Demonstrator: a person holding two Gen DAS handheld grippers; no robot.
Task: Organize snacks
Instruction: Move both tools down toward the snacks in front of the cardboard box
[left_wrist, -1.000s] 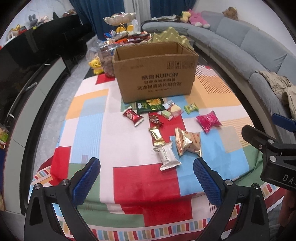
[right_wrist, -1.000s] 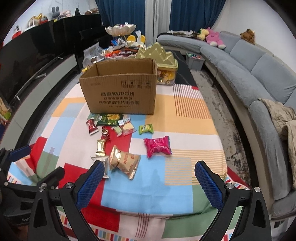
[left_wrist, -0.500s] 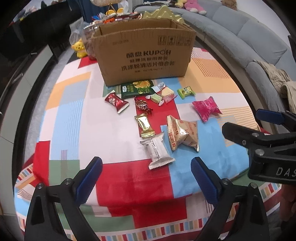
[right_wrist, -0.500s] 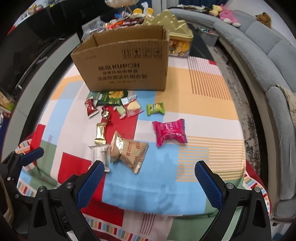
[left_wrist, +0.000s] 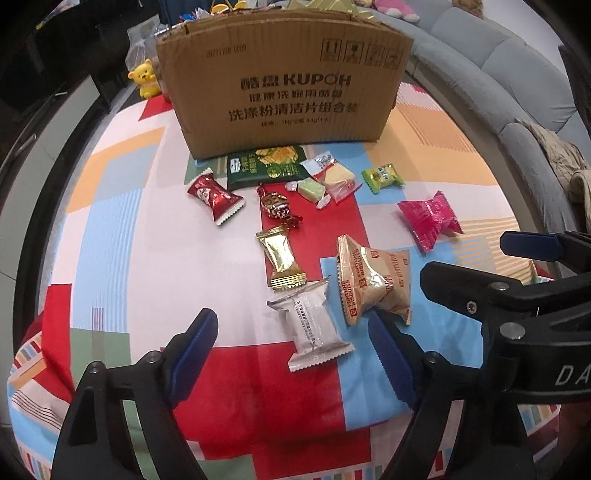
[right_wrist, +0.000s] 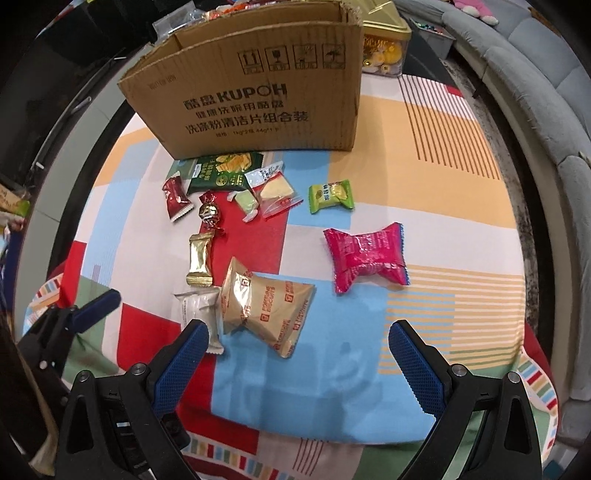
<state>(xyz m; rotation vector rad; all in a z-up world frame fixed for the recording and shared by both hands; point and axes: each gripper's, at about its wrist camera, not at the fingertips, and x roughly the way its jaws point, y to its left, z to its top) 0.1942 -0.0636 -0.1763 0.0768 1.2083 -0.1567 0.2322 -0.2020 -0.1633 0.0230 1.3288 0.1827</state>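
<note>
Nearest me, the left gripper (left_wrist: 293, 352) hung over the counter (left_wrist: 122, 258), its jaws closing with the silver packet (left_wrist: 312, 326) between them, pads not yet on it. The right gripper (right_wrist: 297, 354) stood spread wide beside it, holding nothing. The gold biscuit bag (right_wrist: 264, 308) lay touching the silver packet, well short of the cardboard box (left_wrist: 284, 85). The pink packet (right_wrist: 365, 258) lay midway to the box, and the green packet (left_wrist: 266, 166) lay right against its front.

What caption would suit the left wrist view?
Snack packets scattered on a patchwork cloth before a cardboard box, the left hand-held gripper closing above them.
</note>
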